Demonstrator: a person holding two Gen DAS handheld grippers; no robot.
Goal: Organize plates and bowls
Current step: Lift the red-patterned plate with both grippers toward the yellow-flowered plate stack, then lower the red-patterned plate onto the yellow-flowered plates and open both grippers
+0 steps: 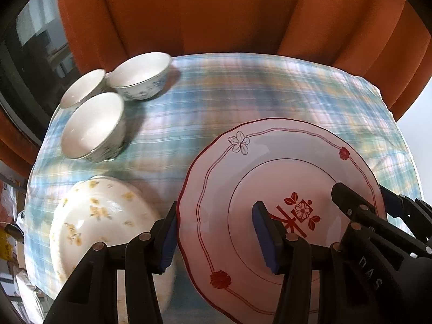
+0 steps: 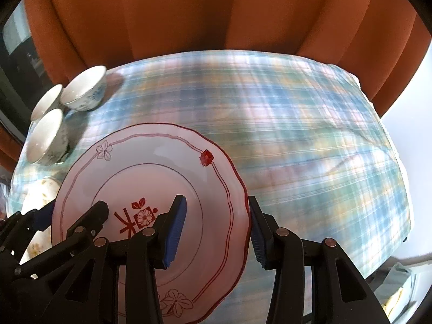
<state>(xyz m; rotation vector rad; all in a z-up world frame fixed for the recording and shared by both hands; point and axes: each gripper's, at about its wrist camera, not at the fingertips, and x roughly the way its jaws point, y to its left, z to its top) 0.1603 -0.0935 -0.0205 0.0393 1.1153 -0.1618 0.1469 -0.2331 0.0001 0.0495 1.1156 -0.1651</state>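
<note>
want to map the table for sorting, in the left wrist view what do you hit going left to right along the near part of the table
yellow-flowered bowl → left gripper, its fingers straddling the near-left rim of the plate → red-patterned plate → right gripper's finger on the plate's right side.

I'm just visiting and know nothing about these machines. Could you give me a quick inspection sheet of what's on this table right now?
Surface: plaid cloth covers the table.
Job's things: red-trimmed plate near the front; yellow-flowered dish to its left; three bowls clustered at far left.
Clutter: nothing seen on the cloth.
Grippers: left hand-held gripper and right hand-held gripper each straddle an opposite edge of the plate, with gaps showing at the pads.
Cables: nothing seen.
Surroundings: orange curtain behind; bags beside the table.
</note>
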